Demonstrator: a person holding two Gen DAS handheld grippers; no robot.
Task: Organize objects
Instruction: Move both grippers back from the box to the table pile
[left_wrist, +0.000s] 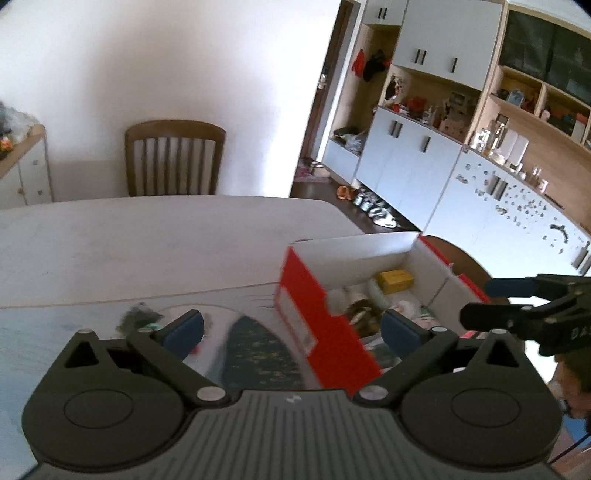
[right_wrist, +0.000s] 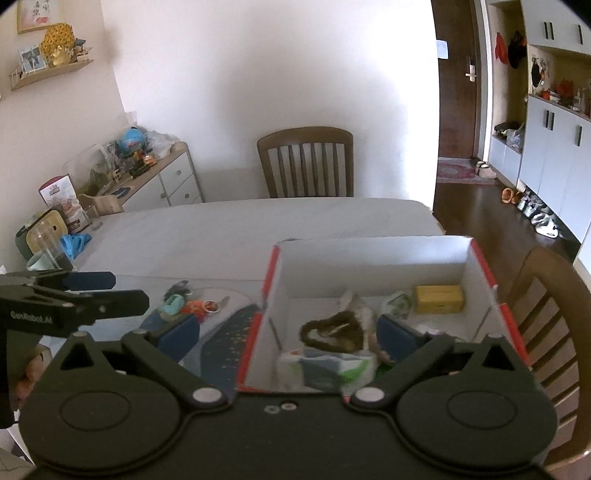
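The box (right_wrist: 373, 258), red outside and white inside, stood open on the tabletop (right_wrist: 258, 221) near its right edge, with its far wall short of the far right corner. Inside it, a yellow packet (right_wrist: 439, 299) lay against the far right corner of the box; a brown heart-shaped item (right_wrist: 332, 332) lay near the middle, and blurred white and green wrappers (right_wrist: 332, 369) filled the near end. Left of the box, touching or just beside its left wall, a dark patterned cloth (right_wrist: 225, 339) lay flat on the tabletop. Farther left sat a cluster of small items (right_wrist: 192, 301): a teal piece, an orange piece and a small round red one, too small to identify. The right gripper (right_wrist: 288, 332) hung over the near end of the box, its jaws spread wide and holding nothing. The left gripper (left_wrist: 291, 328) hung over the cloth and the box's left wall, its jaws likewise spread and holding nothing. Each gripper showed in the other's view, side on. At the tabletop's left edge stood a glass jar (right_wrist: 51, 247) and a blue cloth (right_wrist: 75, 242). A wooden chair (right_wrist: 306, 162) stood beyond the far edge, and another (right_wrist: 546, 332) at the right edge, beside the box.
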